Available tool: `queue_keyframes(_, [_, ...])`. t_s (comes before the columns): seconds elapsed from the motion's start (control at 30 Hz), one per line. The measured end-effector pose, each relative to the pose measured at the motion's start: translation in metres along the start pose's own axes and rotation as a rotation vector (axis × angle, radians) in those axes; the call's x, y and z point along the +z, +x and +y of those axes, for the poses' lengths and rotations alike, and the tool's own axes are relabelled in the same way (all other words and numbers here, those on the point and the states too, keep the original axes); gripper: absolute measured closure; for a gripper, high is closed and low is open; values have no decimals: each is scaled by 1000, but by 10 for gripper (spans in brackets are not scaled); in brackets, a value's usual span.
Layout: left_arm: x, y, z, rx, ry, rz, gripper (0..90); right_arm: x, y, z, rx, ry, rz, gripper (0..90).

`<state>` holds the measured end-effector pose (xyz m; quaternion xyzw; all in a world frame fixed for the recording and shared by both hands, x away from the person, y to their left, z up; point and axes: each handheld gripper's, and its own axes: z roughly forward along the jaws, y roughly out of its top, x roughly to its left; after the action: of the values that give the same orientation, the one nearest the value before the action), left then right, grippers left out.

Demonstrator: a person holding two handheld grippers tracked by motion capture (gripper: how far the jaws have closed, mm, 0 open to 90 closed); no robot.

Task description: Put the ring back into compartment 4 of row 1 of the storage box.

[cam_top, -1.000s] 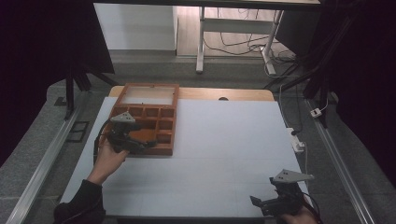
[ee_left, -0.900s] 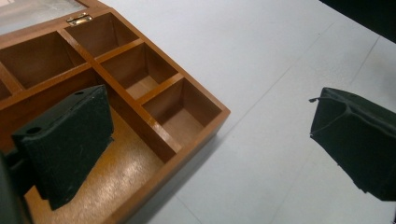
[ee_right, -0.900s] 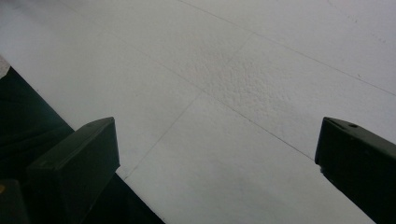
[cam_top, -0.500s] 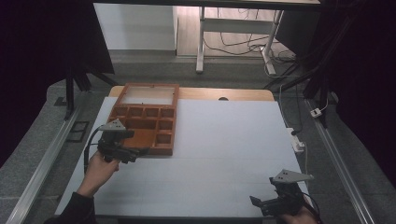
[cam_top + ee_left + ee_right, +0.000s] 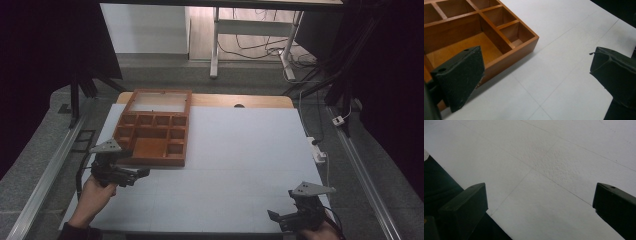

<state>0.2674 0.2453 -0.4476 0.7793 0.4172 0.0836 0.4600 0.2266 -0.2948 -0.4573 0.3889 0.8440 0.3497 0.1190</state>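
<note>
A wooden compartment tray (image 5: pixel 152 132), its compartments empty, sits just ahead of the left gripper (image 5: pixel 140 174) on the table (image 5: pixel 240 165). The left gripper's jaws are wide open, holding nothing. The right gripper (image 5: pixel 275 217), well apart, is also wide open and empty.

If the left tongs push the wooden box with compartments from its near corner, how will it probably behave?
The wooden box looks rigid, with thick walls and dividers, so it should not flex. Its flat, wide base on the smooth white table suggests it would slide, not tip. A push at one corner by the open left tongs would probably turn it.
</note>
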Motion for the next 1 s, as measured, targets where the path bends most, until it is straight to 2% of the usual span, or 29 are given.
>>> queue_keyframes(0.33, [-20, 0, -21, -45, -23, 21, 2, 0, 0, 0, 1, 0, -1, 0])
queue_keyframes(1.0, [-56, -2, -67, -131, -7, 82, 2, 0, 0, 0, 1, 3, -4, 0])
